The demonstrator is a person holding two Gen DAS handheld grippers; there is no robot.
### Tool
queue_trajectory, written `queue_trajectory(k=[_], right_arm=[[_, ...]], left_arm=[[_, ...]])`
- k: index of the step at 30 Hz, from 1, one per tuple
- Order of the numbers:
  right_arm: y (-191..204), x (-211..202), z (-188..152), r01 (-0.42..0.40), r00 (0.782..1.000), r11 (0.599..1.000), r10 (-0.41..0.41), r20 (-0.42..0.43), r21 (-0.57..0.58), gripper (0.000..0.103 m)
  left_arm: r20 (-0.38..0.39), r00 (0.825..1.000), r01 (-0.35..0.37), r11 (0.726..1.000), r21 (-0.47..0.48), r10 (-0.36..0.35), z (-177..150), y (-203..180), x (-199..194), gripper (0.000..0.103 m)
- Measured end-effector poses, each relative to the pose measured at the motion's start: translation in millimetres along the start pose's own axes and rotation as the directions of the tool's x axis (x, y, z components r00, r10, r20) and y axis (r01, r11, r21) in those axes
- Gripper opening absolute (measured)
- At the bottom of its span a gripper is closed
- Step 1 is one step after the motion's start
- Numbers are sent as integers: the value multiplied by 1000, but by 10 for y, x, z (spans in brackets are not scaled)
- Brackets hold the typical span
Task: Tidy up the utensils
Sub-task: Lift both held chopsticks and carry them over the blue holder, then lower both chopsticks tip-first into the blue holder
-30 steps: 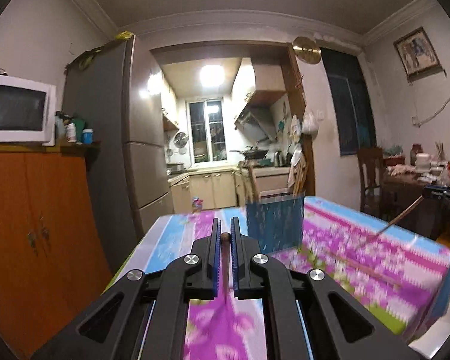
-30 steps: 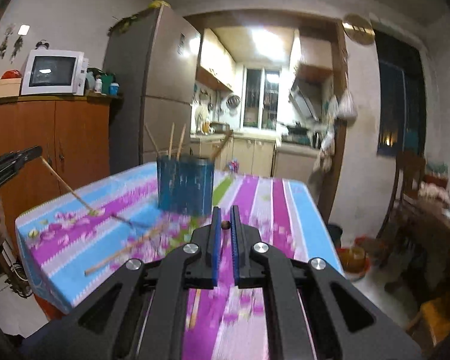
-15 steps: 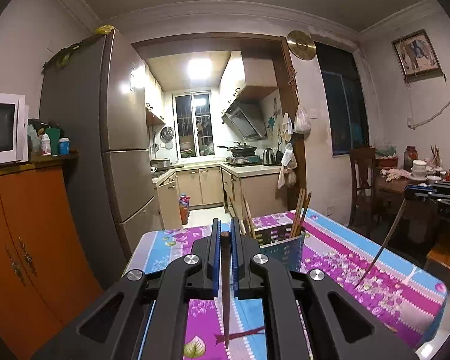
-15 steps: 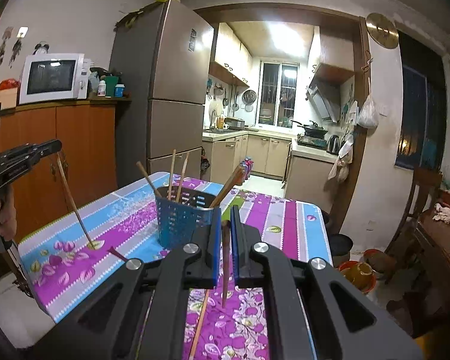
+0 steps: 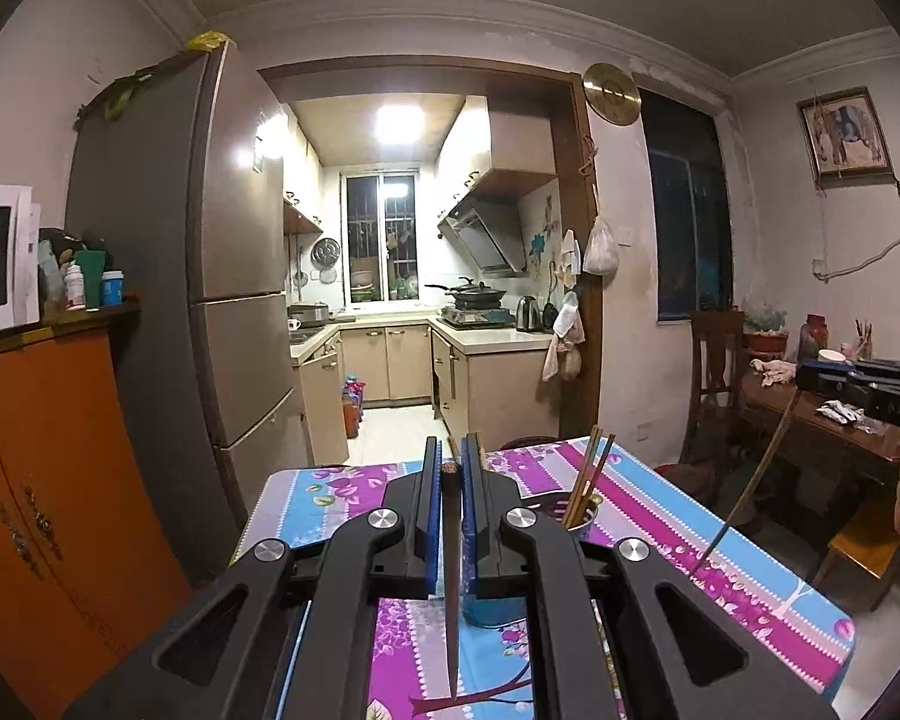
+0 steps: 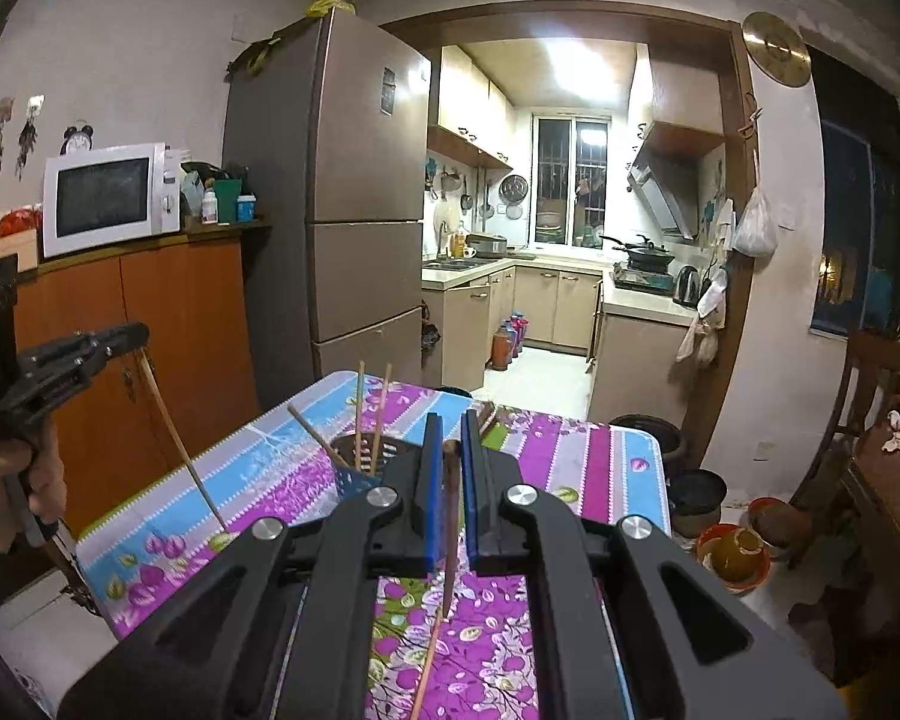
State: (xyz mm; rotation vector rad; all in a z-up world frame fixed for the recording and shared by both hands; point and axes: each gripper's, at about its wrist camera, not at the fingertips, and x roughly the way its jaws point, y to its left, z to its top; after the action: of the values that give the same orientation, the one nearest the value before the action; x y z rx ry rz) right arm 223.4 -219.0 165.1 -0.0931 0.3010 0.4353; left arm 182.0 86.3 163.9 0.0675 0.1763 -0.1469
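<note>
Each claw, left (image 5: pixel 448 468) and right (image 6: pixel 448 441), clamps one brown wooden chopstick (image 5: pixel 452 588) hanging tip-down, and the blue perforated plastic utensil basket (image 6: pixel 354 480) sits on the floral worktop (image 6: pixel 570 462) just ahead and below, nearer the left

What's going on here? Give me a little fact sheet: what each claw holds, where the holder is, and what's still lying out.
Left gripper: shut on a chopstick, which hangs point down
Right gripper: shut on a second chopstick, also point down
Holder: blue basket on the flowered tablecloth, several chopsticks already standing in it
Still lying out: one loose chopstick on the cloth
</note>
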Motion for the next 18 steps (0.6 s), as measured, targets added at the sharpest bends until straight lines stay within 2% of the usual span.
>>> queue_trajectory(k=[12,18], right_arm=[[6,126,726,-24,1000,1000,24,9,5,5],[38,282,1034,-37,999,999,37,17,5,5]], left_arm=[[56,997,58,998,-12,-57,826,-201,45,8],[73,995,77,996,-41,-74,1192,-231,220,8]])
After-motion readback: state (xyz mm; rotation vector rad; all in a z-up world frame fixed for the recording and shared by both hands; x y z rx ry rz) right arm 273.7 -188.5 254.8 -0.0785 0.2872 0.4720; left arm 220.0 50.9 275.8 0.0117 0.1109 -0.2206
